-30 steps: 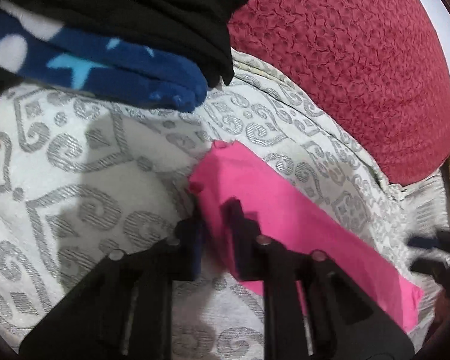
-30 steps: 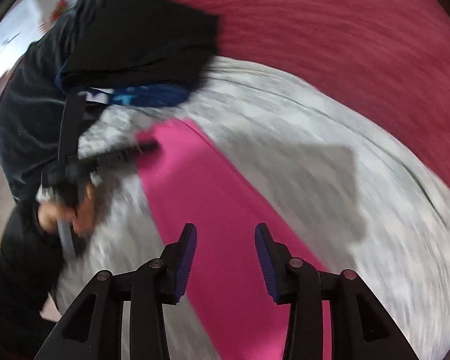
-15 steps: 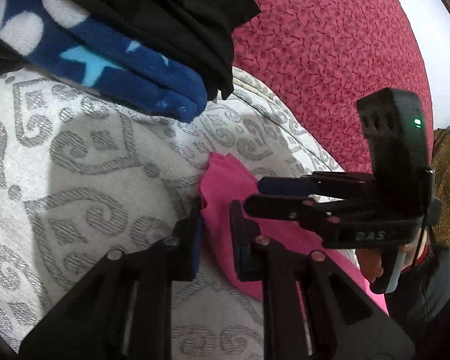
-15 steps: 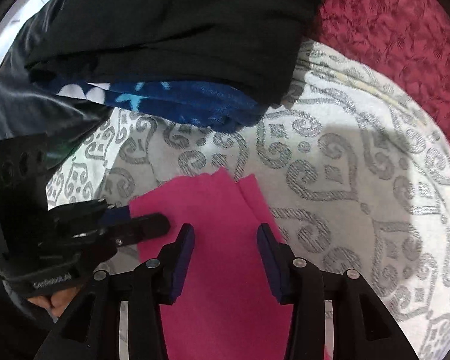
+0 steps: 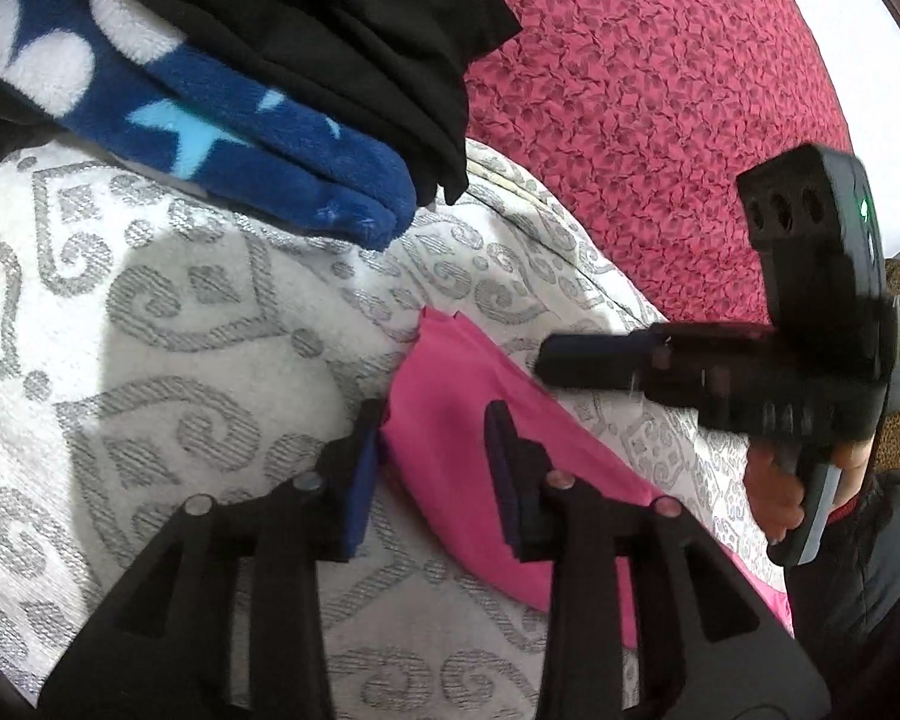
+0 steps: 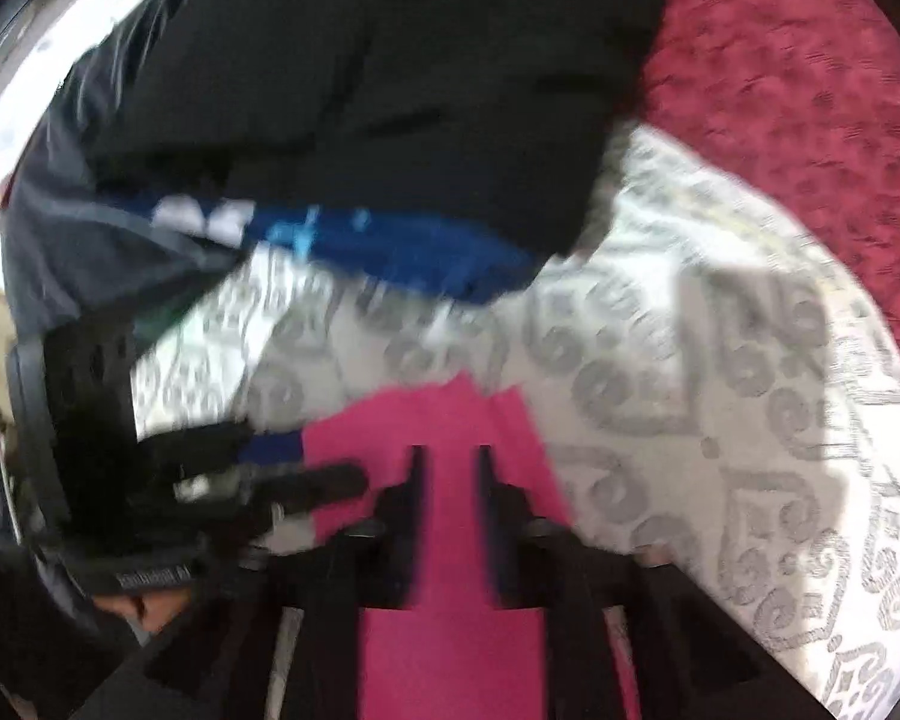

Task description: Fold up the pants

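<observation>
The pink pants (image 5: 450, 420) lie folded in a narrow strip on the white patterned bedspread (image 5: 168, 372). My left gripper (image 5: 435, 450) is open, its fingers on either side of the strip's near end. In the right wrist view the pants (image 6: 450, 420) run up the middle and my right gripper (image 6: 448, 480) hovers over them with a narrow gap between the fingers, holding nothing; that view is blurred. The right gripper also shows in the left wrist view (image 5: 594, 354), above the pants' far edge.
A stack of folded clothes, black garment (image 5: 354, 30) on a blue star-print fleece (image 5: 240, 138), sits at the back left. A red patterned cover (image 5: 660, 120) lies behind the bedspread. The person's hand (image 5: 774, 492) holds the right gripper.
My left gripper has opened from the pants' end. My right gripper has moved closer over the pants and its fingers have narrowed.
</observation>
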Tool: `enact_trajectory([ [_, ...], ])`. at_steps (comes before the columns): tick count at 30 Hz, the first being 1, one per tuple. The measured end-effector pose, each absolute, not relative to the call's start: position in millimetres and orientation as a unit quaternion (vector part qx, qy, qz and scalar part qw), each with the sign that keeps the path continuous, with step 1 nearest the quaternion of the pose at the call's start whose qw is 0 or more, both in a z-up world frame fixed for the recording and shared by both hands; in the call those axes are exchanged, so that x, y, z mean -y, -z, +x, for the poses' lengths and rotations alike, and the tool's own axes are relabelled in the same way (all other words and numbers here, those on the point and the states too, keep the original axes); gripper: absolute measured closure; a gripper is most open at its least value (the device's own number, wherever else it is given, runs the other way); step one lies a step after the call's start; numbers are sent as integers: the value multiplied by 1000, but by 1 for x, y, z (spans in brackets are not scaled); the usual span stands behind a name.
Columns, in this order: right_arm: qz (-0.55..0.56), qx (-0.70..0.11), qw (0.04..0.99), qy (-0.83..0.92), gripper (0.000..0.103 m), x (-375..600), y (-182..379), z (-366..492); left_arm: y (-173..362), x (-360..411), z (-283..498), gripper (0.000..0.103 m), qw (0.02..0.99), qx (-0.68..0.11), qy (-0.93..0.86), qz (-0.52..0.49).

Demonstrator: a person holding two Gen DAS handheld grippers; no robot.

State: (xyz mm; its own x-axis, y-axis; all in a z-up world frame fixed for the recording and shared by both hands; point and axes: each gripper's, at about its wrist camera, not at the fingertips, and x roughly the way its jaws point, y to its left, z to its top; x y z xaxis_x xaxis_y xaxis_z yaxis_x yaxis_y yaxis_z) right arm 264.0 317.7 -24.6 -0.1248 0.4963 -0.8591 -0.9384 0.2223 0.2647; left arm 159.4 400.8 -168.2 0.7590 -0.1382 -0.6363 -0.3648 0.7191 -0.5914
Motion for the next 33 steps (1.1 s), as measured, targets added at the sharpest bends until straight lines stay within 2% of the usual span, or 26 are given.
enact_trajectory([
  [1,-250,-473,619,-575,49,-321,30,260,168,-401,159,68,862,-341,-67,-370],
  [2,-265,-468,622,-569,43,-323,36,258,169,-402,159,68,861,-341,-67,-372],
  [4,-284,-467,620,-563,43,-331,48,256,169,-403,158,68,860,-341,-68,-374],
  [5,-280,-478,612,-564,50,-334,55,257,169,-403,158,68,860,-341,-68,-373],
  [6,-272,-483,609,-567,62,-335,58,257,170,-403,158,68,860,-342,-68,-372],
  [7,-258,-487,602,-578,90,-335,57,256,170,-403,158,68,860,-343,-68,-373],
  [10,-251,-454,628,-580,98,-329,40,253,170,-403,158,68,861,-340,-67,-372],
  [15,-245,-445,657,-557,98,-324,25,268,170,-402,160,68,863,-344,-64,-365],
  [16,-248,-445,661,-551,97,-322,24,273,170,-403,160,68,863,-344,-64,-365],
  [18,-260,-458,663,-533,85,-326,32,279,171,-403,161,67,861,-348,-64,-365],
  [19,-269,-469,658,-524,70,-329,39,280,172,-403,162,67,861,-350,-63,-364],
  [20,-279,-477,657,-512,63,-331,46,280,172,-403,164,65,860,-353,-62,-362],
  [24,-268,-480,667,-503,60,-325,46,284,171,-399,167,58,864,-356,-51,-354],
  [29,-260,-467,683,-499,46,-307,30,288,173,-387,182,58,862,-373,-10,-344],
  [30,-265,-466,683,-496,45,-306,31,289,173,-385,185,61,862,-373,-3,-344],
  [31,-270,-467,684,-492,44,-301,31,292,173,-384,187,70,861,-372,5,-346],
  [32,-272,-474,682,-486,44,-299,36,295,175,-385,188,97,859,-370,17,-353],
  [33,-270,-481,680,-483,44,-299,40,295,174,-386,187,96,859,-367,16,-356],
])
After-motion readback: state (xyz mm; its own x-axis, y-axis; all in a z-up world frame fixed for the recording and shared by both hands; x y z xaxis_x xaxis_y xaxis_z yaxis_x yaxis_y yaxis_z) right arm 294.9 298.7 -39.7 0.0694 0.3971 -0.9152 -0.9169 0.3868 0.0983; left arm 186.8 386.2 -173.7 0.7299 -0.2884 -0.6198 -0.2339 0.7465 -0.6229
